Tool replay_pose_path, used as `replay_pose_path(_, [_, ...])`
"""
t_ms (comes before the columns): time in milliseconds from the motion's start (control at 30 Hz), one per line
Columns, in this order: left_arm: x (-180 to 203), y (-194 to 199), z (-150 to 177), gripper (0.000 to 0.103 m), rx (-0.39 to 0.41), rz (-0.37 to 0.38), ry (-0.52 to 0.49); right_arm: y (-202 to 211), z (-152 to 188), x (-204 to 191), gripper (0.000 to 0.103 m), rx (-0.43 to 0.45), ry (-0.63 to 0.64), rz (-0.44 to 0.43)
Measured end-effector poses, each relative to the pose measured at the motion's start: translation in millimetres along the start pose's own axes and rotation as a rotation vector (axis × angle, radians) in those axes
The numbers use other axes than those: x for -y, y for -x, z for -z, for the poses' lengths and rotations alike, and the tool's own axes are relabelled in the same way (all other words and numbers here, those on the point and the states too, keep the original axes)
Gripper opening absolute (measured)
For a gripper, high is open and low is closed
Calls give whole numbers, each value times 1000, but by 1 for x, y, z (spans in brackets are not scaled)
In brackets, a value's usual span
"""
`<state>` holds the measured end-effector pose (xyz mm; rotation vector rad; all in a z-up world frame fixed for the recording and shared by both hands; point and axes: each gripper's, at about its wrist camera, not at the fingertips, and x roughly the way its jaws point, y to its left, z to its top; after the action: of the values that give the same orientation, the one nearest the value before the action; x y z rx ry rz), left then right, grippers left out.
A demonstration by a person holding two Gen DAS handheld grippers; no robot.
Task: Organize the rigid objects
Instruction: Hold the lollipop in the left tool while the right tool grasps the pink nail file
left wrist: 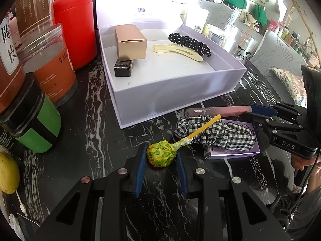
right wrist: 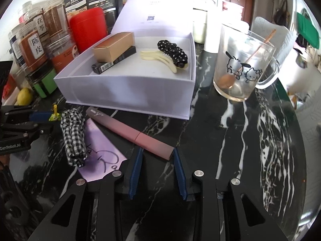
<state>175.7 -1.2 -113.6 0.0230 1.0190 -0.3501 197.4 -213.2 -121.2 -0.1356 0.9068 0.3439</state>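
Beside the box (right wrist: 128,88), glass mug (right wrist: 243,68) in right view only, lemon-green lollipop (left wrist: 160,154) clearest left.

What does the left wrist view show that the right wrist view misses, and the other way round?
Only the left wrist view shows the wrapped head of the lollipop between the left gripper pads, and the pads pressing on it. Only the right wrist view shows the glass mug with a spoon in it, and the near end of the pink box between the right gripper pads. Both show the white tray, the tan box and hair clips inside it, the checked scrunchie and the red canister.
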Motion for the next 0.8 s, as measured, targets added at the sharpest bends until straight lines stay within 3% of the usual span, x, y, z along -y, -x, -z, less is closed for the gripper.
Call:
replay_pose_path(100, [-1, 0, 0, 29, -1, -1, 4, -2, -4, -4, 48, 3, 43, 22])
replay_pose_path(167, [0, 0, 0, 29, -1, -3, 3, -3, -6, -8, 52, 9, 85, 22])
replay_pose_path(467, [-1, -1, 0, 29, -2, -1, 7, -18, -20, -22, 53, -20, 257, -41])
replay_pose_path(600, [-1, -2, -1, 29, 0, -4, 4, -19, -20, -21, 53, -25, 274, -81])
replay_pose_path(633, [-1, -2, -1, 29, 0, -4, 4, -20, -20, -21, 53, -27, 271, -88])
replay_pose_path(700, [-2, -2, -1, 29, -2, 0, 9, -20, -19, -20, 35, -40, 253, -100])
replay_pose_path(800, [-3, 0, 0, 29, -2, 4, 16, -18, -17, -24, 32, -44, 254, -92])
